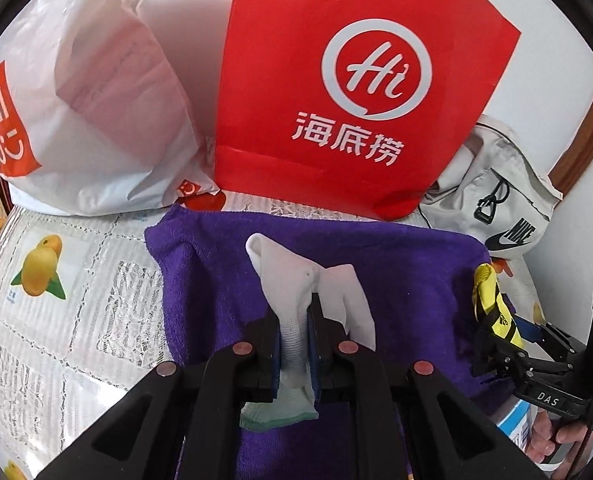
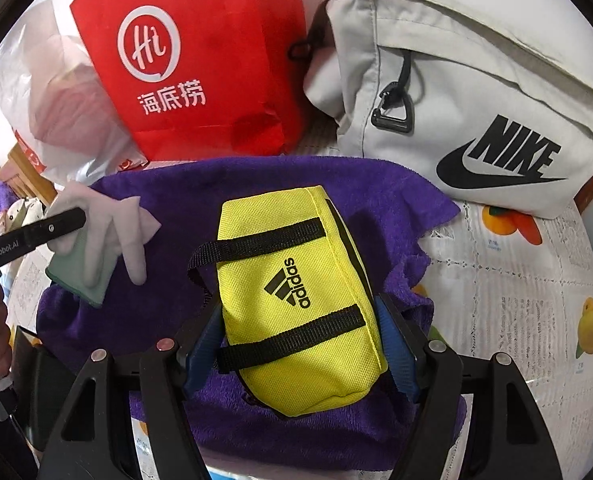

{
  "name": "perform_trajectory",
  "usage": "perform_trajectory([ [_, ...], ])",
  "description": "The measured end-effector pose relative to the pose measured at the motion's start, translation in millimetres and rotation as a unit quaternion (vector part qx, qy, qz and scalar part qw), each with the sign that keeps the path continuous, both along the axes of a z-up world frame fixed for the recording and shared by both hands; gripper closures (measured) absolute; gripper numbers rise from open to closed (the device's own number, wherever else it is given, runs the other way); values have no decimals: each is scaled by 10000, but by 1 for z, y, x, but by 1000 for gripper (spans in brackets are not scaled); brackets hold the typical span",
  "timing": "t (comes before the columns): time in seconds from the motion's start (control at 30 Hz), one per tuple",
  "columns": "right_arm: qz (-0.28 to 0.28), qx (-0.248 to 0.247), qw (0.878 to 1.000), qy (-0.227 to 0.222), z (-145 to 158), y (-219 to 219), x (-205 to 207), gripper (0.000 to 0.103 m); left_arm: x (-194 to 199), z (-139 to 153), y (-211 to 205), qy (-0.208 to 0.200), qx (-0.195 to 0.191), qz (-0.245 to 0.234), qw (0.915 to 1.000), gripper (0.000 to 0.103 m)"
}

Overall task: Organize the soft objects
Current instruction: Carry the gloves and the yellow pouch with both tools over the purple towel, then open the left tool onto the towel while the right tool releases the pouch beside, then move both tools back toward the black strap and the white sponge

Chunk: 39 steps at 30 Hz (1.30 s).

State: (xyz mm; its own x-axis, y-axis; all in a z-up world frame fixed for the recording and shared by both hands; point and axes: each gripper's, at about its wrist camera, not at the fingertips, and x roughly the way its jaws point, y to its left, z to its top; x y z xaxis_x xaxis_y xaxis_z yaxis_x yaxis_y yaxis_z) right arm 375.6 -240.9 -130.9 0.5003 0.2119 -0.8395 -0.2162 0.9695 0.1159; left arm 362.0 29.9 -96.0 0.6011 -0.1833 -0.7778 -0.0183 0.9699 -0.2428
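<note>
A white glove with a green cuff hangs from my left gripper, whose blue pads are shut on it just above a purple towel. From the right wrist view the same glove shows at the left, over the purple towel. My right gripper is shut on a small yellow Adidas pouch with black straps, its pads pressing both sides, above the towel's middle. In the left wrist view the pouch and right gripper appear at the far right.
A red paper bag stands behind the towel, a white plastic shopping bag to its left, a grey Nike bag to its right. A lace tablecloth with fruit prints covers the table. A hand grips the right tool.
</note>
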Motion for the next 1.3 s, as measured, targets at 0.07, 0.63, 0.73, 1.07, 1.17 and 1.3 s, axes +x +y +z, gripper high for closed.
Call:
perform_trajectory([
  [0.07,15,24,10000,41,-1,-1,1,29,-1,0,0,0,44,41,10000,86],
  [0.63,-88,-142,9996,-237,26,0,-25,14,-43,34,14,-102,498,385,9980,42],
  [0.73,-82,-138,9995,-281,35,1,-33,14,-56,43,15,-245,508,413,9976,42],
  [1.07,-119,-337,9957,-859,70,4,-101,14,-117,66,9,-442,582,244,9970,42],
  [1.17,-65,-184,9967,-793,76,4,-124,13,-137,68,8,-390,604,249,9971,42],
  [1.3,-169,-280,9957,-862,79,6,-156,13,-165,69,8,-404,572,204,9973,42],
])
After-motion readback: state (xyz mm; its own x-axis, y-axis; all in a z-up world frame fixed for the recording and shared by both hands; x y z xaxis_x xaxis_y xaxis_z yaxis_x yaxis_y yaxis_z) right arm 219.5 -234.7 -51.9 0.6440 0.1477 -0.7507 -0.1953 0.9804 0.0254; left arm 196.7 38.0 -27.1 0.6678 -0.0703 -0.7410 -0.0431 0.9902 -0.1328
